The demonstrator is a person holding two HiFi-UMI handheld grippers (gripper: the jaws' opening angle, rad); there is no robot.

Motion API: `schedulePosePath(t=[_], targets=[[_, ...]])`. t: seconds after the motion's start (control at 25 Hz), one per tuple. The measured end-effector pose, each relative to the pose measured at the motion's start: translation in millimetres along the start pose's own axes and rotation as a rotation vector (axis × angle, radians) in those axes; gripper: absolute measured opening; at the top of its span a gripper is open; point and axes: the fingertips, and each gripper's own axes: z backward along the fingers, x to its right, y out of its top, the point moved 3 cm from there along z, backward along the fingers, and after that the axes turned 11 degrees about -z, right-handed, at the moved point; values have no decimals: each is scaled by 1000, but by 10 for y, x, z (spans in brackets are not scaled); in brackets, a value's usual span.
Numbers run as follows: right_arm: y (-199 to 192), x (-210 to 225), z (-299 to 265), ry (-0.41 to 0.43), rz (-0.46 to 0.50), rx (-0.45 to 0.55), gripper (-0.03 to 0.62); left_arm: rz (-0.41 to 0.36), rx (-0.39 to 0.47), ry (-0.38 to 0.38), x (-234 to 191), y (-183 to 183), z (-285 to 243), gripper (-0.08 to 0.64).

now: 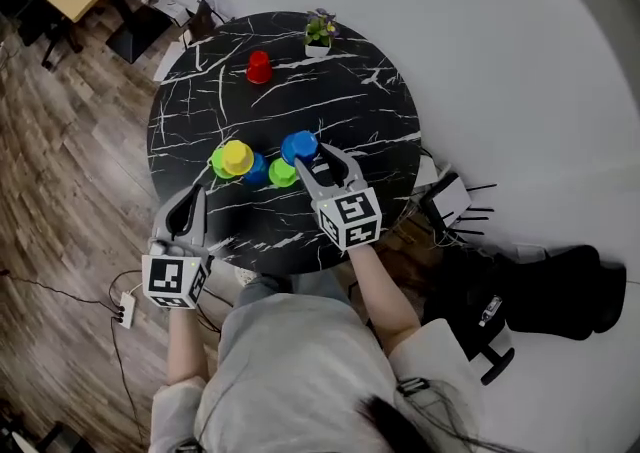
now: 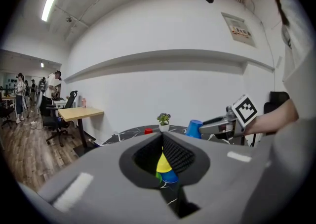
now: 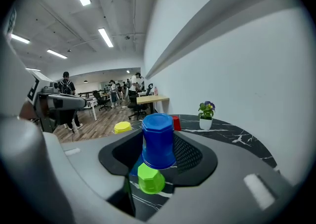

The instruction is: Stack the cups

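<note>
black marble table (image 1: 375, 106), wood floor (image 1: 60, 201)

Blue cup (image 3: 158, 139) smooth plastic; table (image 1: 345, 106) black marble-look.

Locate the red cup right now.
Head view: the red cup stands alone at the far side of the table, just left of the potted plant, well clear of the yellow cup.

My left gripper (image 1: 193, 199): jaws pressed together, nothing between them, pointing nearly level. My right gripper (image 1: 316, 159): forearm extended, jaws wide, clamped on a blue cup (image 3: 158, 141).
</note>
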Motion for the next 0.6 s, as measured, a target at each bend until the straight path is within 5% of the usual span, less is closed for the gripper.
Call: schedulePosePath(t=[0.6], targets=[[-483,-463,-338,-64,39,-92,190,-10,-31,-14,-327,-241,369,58]])
